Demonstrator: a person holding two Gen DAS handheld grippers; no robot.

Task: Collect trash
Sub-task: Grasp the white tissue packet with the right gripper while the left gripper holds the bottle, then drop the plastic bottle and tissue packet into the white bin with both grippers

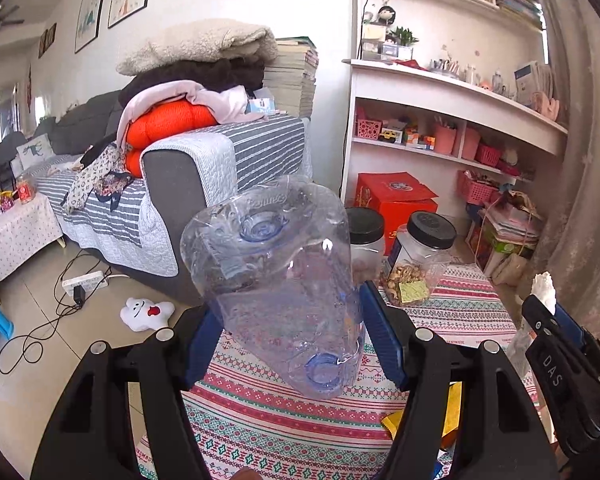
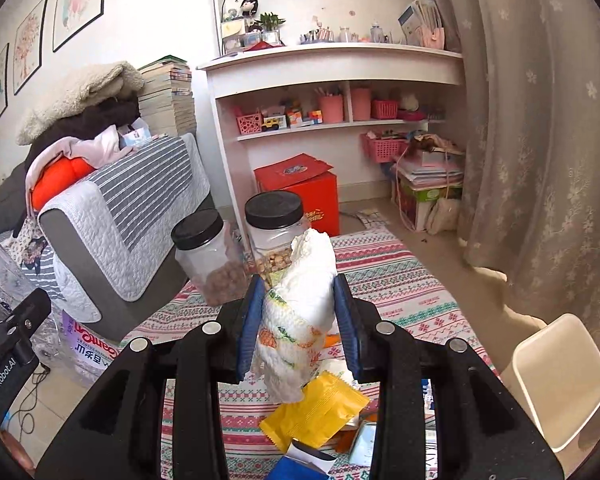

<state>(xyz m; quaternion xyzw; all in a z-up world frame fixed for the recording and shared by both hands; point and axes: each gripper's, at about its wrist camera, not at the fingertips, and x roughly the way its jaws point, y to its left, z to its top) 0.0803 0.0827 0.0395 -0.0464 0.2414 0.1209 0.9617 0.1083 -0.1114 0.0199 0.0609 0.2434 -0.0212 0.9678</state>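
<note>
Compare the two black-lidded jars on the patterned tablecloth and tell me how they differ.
The left jar holds dark brown round pieces; the right jar holds paler, tan pieces. The left jar's visible sides look bare, while the right jar carries a dark label and a yellow sticker. The right jar's fill sits higher than the left's low layer. Both are clear plastic, upright, black lids on, side by side at the table's far end.

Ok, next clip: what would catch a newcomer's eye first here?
Both grippers are full: the left hand-held gripper clamps a crushed clear plastic bottle, filling the middle of its view, and the right hand-held gripper pinches a crumpled paper towel. Beneath them, a yellow wrapper lies on the patterned tablecloth, with two black-lidded jars standing at the table's far edge.
</note>
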